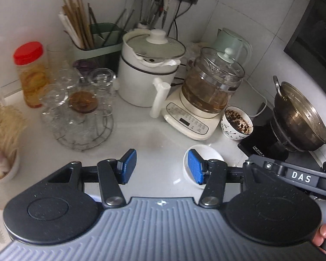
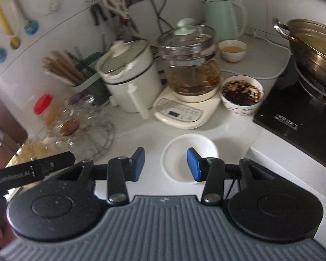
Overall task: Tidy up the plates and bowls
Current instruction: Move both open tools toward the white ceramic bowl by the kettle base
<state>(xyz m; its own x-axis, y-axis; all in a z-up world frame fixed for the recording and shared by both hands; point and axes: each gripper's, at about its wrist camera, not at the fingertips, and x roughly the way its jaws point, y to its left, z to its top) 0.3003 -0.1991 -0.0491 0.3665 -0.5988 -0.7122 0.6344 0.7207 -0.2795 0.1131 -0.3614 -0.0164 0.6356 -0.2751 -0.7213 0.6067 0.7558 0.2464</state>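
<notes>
A small white plate (image 1: 208, 155) lies on the white counter just past my left gripper's right fingertip; the right wrist view shows the same plate (image 2: 180, 152) ahead of and partly behind the right gripper's fingers. A patterned bowl (image 1: 237, 122) holding dark residue stands beside the glass kettle, also seen as the bowl (image 2: 242, 96) further back. A small white bowl (image 2: 232, 50) with yellow liquid sits behind the kettle. My left gripper (image 1: 162, 166) is open and holds nothing. My right gripper (image 2: 166, 164) is open too, with nothing between its pads.
A white electric pot (image 1: 150, 65), a glass kettle on its base (image 1: 208, 87), a wire rack of glasses (image 1: 80, 100), a red-lidded jar (image 1: 31, 74) and a chopstick holder (image 1: 91, 43) crowd the back. A steel pot (image 2: 315, 50) sits on the black hob (image 2: 293, 108) at right.
</notes>
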